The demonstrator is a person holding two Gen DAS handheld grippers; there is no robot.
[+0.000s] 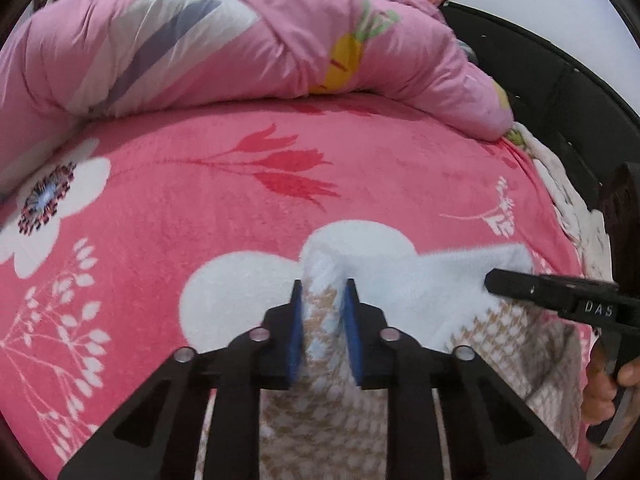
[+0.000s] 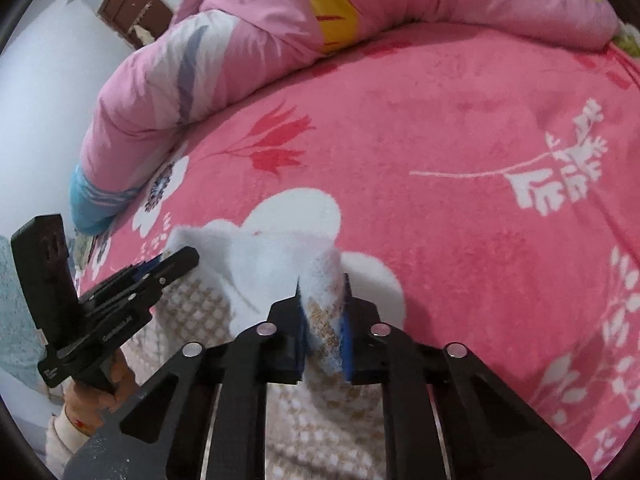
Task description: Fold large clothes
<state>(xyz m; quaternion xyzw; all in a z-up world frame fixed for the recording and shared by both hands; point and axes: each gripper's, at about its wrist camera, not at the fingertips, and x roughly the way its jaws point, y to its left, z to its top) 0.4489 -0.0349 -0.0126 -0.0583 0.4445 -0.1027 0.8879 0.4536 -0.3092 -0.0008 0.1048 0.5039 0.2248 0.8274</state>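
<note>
A fluffy garment [image 1: 420,280], white on one side and beige-checked on the other, lies at the near edge of the bed. In the left wrist view my left gripper [image 1: 323,282] is shut on a raised fold of its edge, blue pads pressing the cloth from both sides. My right gripper [image 1: 490,280] comes in from the right onto the same edge. In the right wrist view the right gripper [image 2: 322,280] is shut on another pinch of the garment [image 2: 256,264], and the left gripper [image 2: 194,256] grips the edge further left. The cloth sags between the two pinches.
The garment rests on a pink floral blanket [image 1: 200,200] covering the bed. A bunched pink quilt [image 1: 200,40] lies along the far side. A dark bed frame [image 1: 540,80] runs at the right. A white wall and brown door [image 2: 128,8] stand beyond.
</note>
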